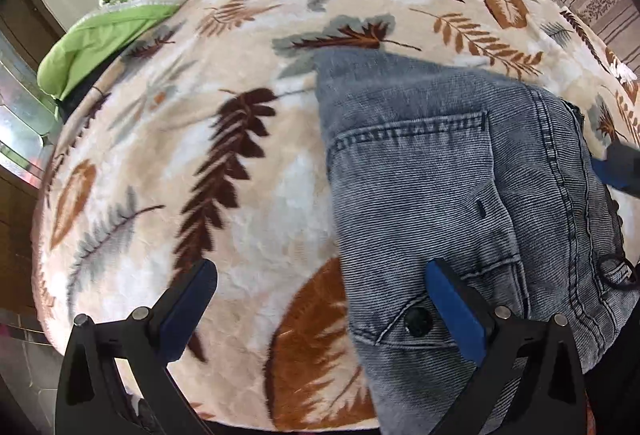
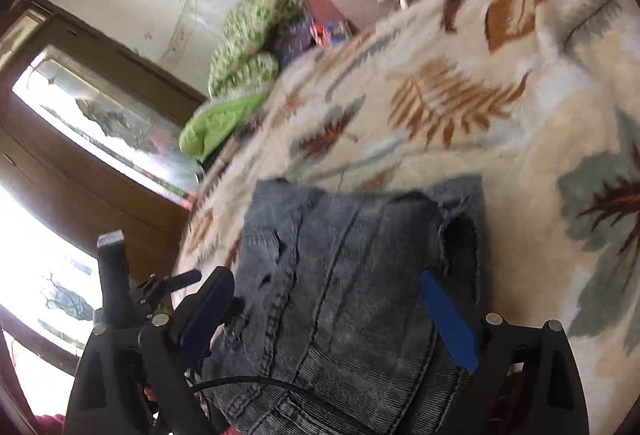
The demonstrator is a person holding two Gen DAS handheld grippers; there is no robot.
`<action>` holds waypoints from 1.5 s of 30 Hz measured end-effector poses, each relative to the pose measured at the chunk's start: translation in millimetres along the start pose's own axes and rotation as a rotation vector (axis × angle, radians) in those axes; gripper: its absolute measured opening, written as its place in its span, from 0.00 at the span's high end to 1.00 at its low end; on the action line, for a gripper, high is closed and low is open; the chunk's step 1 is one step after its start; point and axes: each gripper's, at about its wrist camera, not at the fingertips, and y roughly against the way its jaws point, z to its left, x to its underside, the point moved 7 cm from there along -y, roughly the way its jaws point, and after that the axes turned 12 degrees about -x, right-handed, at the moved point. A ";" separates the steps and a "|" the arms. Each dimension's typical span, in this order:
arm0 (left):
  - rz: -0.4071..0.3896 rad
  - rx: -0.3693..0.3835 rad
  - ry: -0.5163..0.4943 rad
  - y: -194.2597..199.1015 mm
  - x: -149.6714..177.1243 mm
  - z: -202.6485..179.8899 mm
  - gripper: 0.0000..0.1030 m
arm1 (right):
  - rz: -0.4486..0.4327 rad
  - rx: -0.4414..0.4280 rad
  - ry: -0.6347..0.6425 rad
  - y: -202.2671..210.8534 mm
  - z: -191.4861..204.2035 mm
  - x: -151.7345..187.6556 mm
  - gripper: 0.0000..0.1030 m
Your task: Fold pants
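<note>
On the left, the left claw (image 1: 320, 309) hangs wide apart over the leaf-print blanket (image 1: 160, 163), nothing between its pads; the grey pants (image 1: 448, 171) lie in a folded bundle just right of it. The right claw (image 2: 326, 319) also stands wide apart above the bundle, gripping nothing. The stacked layers could slide or spring open if a pad snags them, and the bundle's near end is cut off, so its evenness is hard to judge.

Folded grey pants (image 1: 452, 171) flat on leaf-print blanket (image 1: 208, 163); left gripper (image 1: 320, 287) fingers wide apart, empty.
</note>
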 end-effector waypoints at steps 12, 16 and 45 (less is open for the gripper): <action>-0.111 -0.072 0.056 32.4 -5.0 28.1 0.00 | -0.156 -0.018 -0.038 48.8 -10.4 -13.3 0.07; -0.200 -0.157 0.079 53.9 -9.0 45.1 0.00 | -0.261 0.048 0.014 81.7 -5.9 -23.5 0.07; -0.264 -0.137 0.095 54.6 -3.5 52.5 0.00 | -0.089 0.287 0.224 81.0 -8.2 22.2 0.07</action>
